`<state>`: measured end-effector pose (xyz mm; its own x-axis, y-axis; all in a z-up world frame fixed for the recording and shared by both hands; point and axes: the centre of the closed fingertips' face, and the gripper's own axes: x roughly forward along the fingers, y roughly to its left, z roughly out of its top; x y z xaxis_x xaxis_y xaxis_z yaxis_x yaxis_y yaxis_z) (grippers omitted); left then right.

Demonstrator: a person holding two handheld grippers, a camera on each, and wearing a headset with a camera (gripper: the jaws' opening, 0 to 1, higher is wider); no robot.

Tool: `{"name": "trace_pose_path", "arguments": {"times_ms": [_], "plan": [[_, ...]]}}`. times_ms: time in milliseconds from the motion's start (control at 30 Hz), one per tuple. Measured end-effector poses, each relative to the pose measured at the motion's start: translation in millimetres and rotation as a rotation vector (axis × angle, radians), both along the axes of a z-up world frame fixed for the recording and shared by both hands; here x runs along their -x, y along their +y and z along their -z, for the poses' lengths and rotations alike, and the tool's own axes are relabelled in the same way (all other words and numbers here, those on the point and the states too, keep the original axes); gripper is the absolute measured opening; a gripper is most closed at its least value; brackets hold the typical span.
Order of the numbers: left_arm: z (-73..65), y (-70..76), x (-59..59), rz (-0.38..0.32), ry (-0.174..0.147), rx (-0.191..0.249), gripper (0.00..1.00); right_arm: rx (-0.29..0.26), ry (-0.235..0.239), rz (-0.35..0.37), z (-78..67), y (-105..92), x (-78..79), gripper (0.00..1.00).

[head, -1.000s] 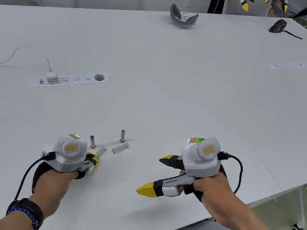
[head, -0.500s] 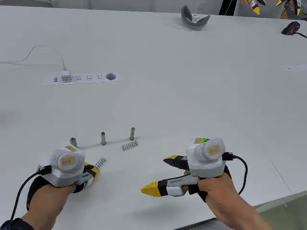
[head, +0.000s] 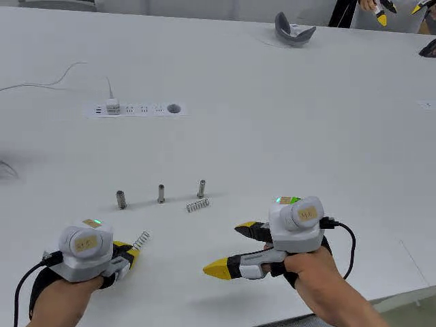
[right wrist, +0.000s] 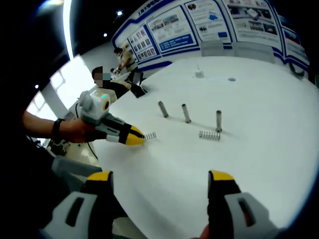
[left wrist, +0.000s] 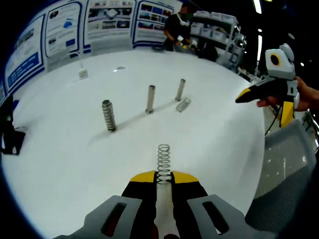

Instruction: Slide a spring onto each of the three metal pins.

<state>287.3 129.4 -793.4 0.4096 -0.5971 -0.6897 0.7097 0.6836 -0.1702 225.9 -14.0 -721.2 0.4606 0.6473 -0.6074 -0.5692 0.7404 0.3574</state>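
3 pins (head: 161,193) on white bench (head: 272,122); wall posters (left wrist: 109,17); L tongs (left wrist: 163,175) grip spring (left wrist: 163,157).

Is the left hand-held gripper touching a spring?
Touching. The left gripper view shows the left hand-held gripper pinching the spring by one end.

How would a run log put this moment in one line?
left gripper shut on held spring | right gripper open | left pin loaded | middle pin, right pin bare | loose spring on table

Three pins (head: 161,193). Three springs: fitted spring (head: 121,199), loose spring (head: 197,204), held spring (head: 141,240). Two claws: left claw (head: 129,249), right claw (head: 223,248).
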Motion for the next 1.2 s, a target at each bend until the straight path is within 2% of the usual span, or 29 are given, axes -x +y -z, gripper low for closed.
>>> {"name": "trace_pose_path", "arguments": {"times_ms": [267, 533, 633, 1000, 1200], "plan": [[-7.8, 18.0, 8.5, -0.034, -0.002, 0.008, 0.10, -0.014, 0.007, -0.018, 0.7, 10.0, -0.2, 0.79], [-21.5, 30.0, 15.6, -0.075, 0.000, 0.041, 0.10, -0.034, 0.009, -0.042, -0.7, 22.5, -4.5, 0.78], [-26.6, 31.7, 18.2, -0.076, 0.000, 0.046, 0.10, -0.041, 0.009, -0.053, -1.5, 28.3, -5.7, 0.78], [-51.8, 35.8, 20.9, -0.047, -0.044, 0.050, 0.10, -0.076, 0.007, -0.079, -4.7, 43.2, -9.1, 0.75], [-68.1, 30.1, 23.2, -0.024, -0.067, 0.059, 0.10, -0.095, 0.007, -0.081, -7.5, 49.5, -12.0, 0.75]]}}
